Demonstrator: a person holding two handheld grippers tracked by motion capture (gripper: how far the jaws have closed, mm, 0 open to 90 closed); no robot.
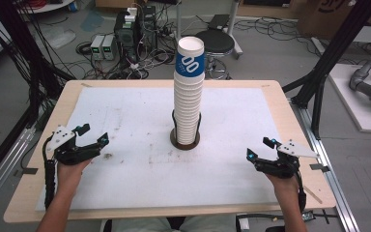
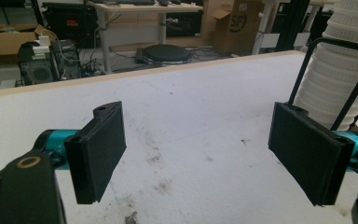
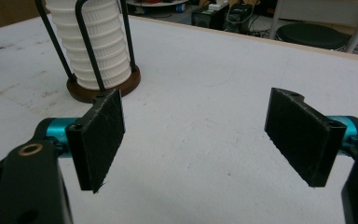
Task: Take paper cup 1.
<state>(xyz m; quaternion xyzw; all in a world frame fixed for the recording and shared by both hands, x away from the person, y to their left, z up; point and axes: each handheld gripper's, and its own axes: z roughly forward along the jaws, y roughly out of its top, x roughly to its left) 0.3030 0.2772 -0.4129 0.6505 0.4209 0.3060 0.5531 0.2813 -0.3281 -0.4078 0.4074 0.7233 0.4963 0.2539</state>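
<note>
A tall stack of white paper cups (image 1: pixel 189 92) stands upright in a black wire holder (image 1: pixel 185 138) mid-table. The left gripper (image 1: pixel 92 134) near the left edge and the right gripper (image 1: pixel 259 148) near the right edge both gape wide, empty.

**Even, soft light; sharp centre, softer edges**

The room is evenly and fairly brightly lit from overhead, with no hard glare. On the white desk (image 1: pixel 125 111) shadows are faint and diffuse; a weak one lies under the stack of paper cups (image 1: pixel 189 92). The high view is slightly soft and low in detail, and straight lines bow a little near its edges. In both gripper views the near black pads look a bit blurred, and the background is mildly out of focus.
</note>
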